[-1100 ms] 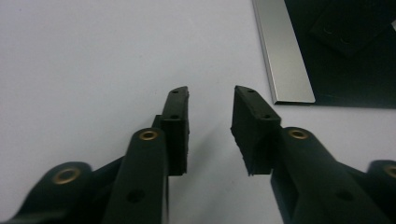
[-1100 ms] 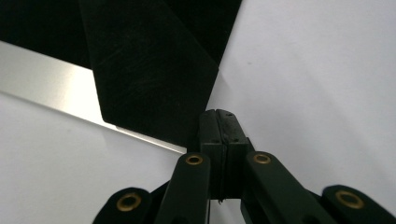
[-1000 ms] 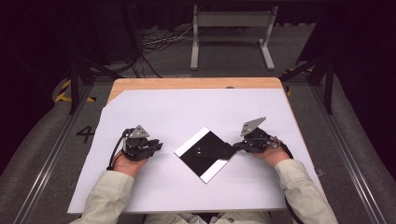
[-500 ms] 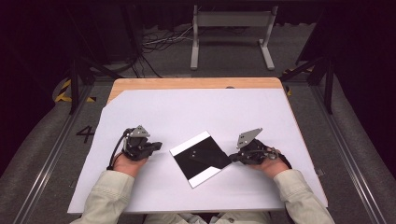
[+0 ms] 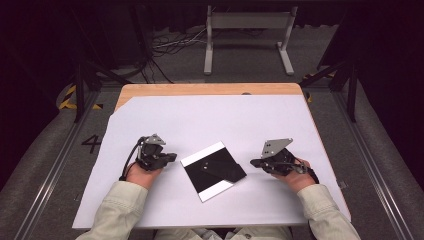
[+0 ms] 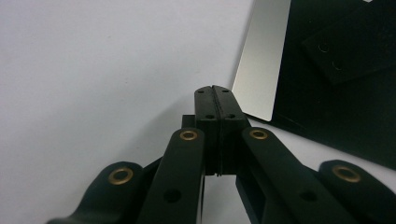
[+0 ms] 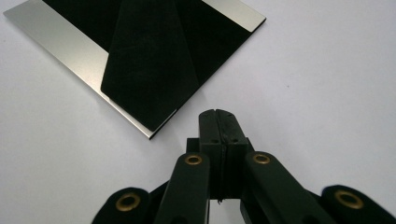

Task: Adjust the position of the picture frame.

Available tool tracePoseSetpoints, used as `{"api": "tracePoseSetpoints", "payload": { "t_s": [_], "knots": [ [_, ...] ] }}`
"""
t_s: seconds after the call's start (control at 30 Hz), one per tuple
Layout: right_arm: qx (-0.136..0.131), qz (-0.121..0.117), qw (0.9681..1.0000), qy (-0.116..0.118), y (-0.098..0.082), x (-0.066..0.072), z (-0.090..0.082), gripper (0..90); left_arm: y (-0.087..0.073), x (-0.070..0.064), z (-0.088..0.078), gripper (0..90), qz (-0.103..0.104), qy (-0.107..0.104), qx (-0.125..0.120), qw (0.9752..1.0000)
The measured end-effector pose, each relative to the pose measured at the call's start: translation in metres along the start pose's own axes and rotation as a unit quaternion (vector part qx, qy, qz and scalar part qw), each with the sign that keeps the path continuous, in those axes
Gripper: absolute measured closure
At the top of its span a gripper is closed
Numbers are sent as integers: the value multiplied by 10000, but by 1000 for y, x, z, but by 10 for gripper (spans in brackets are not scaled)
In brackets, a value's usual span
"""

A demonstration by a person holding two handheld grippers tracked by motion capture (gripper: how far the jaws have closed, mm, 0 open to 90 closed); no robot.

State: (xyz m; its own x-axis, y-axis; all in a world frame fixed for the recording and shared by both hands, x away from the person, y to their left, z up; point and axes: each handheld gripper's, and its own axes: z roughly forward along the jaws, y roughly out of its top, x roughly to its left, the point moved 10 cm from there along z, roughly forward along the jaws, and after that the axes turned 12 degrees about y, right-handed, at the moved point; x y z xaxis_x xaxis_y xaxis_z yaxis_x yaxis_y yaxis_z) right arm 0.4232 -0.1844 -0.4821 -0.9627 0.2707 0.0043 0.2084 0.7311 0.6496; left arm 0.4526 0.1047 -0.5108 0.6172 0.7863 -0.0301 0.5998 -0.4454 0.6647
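Black square plate [image 5: 214,170] with two silvery edge strips lying flat on the white sheet [image 5: 210,120], near the middle, turned like a diamond. Smaller black piece [image 5: 225,169] resting on top of it. Left gripper [image 5: 169,157] just beside its left corner, jaws just closed, pressed together on nothing. Right gripper [image 5: 256,163] just off its right corner, pinched tight too, nothing held.

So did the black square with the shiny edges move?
Yes. The black square slid toward the person's left and a little nearer the table's front edge, turning slightly, and now lies apart from the right gripper.
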Motion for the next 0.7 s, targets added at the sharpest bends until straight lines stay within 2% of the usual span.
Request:
{"api": "tracePoseSetpoints", "payload": {
  "t_s": [0.13,0.27,0.33,0.47,0.53,0.6,0.7],
  "knots": [
    [4,68,10000,-41,-4,-1,-4,900,1,-10,5,900,92,-184,283,9994],
    [-20,108,9999,-72,-7,0,-8,900,1,-15,9,900,197,-195,473,9985],
    [-19,114,9999,-91,-8,0,-9,900,1,-14,9,900,166,-187,481,9985],
    [-37,157,9998,-127,-11,0,-12,900,2,-11,10,900,117,-341,442,9984],
    [-50,176,9997,-145,-11,1,-15,900,4,-10,13,900,6,-414,389,9984],
    [-66,190,9997,-137,-12,2,-16,900,9,-11,17,900,39,-379,338,9987],
    [-41,224,9996,-150,-15,3,-16,900,20,-16,26,900,198,-259,271,9991]
  ]
}}
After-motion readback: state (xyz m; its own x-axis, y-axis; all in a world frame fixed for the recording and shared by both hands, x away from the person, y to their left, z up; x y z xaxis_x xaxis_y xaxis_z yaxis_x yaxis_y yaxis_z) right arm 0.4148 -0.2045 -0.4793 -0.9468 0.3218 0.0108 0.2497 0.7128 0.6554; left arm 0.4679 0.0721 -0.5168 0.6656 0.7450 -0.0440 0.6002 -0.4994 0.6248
